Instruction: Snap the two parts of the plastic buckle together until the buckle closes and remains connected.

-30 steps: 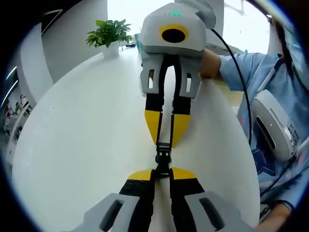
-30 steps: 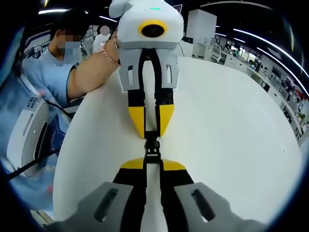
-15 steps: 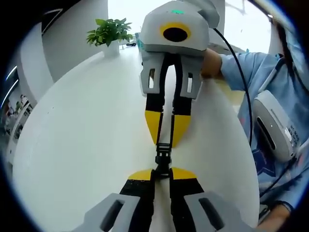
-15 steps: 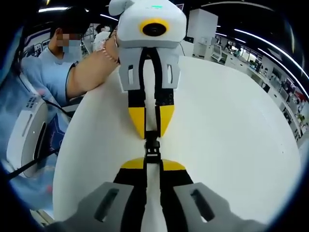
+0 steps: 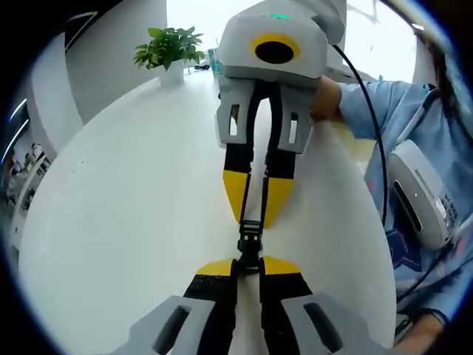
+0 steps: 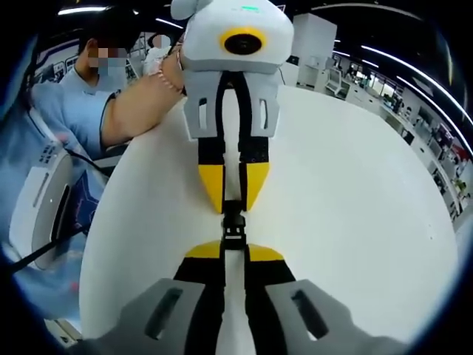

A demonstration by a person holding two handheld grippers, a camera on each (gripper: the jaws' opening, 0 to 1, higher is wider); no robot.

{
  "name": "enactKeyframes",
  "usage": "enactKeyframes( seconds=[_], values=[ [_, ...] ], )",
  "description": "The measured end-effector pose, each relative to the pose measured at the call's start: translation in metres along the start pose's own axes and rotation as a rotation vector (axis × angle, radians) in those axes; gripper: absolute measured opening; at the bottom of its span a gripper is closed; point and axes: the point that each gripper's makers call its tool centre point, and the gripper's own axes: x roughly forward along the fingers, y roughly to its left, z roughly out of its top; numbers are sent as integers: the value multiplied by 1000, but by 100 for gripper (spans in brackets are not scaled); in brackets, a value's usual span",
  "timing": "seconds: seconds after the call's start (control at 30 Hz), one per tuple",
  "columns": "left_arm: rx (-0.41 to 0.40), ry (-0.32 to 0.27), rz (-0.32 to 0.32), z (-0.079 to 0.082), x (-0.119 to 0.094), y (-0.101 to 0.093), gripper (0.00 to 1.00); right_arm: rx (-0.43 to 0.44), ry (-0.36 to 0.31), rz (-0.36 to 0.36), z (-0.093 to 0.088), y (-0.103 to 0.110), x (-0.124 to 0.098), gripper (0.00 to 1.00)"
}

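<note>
Barely shifted since 1 s ago, opp. gripper nudged up | buckle (image 5: 249,242) btwn tips, axis along both | left gripper (image 5: 247,265) & right gripper (image 6: 233,251) each pinching an end | push inline to snap.

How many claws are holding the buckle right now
2. The left claw grips the near end of the black buckle in the left gripper view, and the right claw grips its far end, above the white table.
</note>
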Motion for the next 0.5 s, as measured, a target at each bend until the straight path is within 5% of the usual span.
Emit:
enactKeyframes(
  seconds=[0.5],
  values=[
    [-16, 12, 12, 1, 1, 0, 8, -12, 59, 35, 0, -2, 1, 7]
  ],
)
